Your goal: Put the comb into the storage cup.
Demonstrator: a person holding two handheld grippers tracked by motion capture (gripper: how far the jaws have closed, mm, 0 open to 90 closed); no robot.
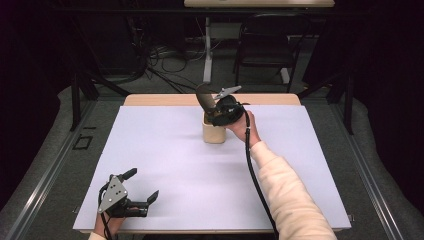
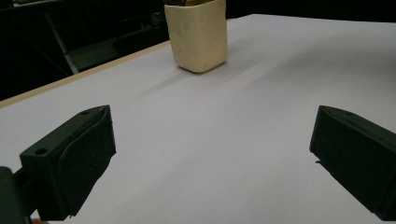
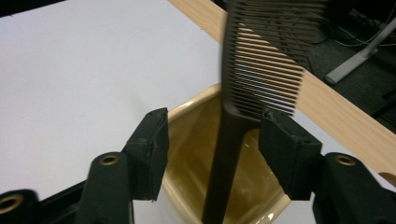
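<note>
The right gripper view shows the comb [image 3: 261, 70] standing in the cup [image 3: 196, 154] between the right tool's [image 3: 212, 140] parted jaws, untouched; in the high view's lower left, the left tool [image 1: 142, 185] gapes, holding nothing.

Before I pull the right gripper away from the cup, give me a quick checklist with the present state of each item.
1. Black plastic comb handle down inside the cream square cup: ok.
2. Right gripper pads off the comb, gaps on both sides: ok.
3. Cup upright on the white table sheet: ok.
4. Comb leaning steady against the cup rim: cannot tell.
5. Left gripper open, well away from the cup: ok.
</note>
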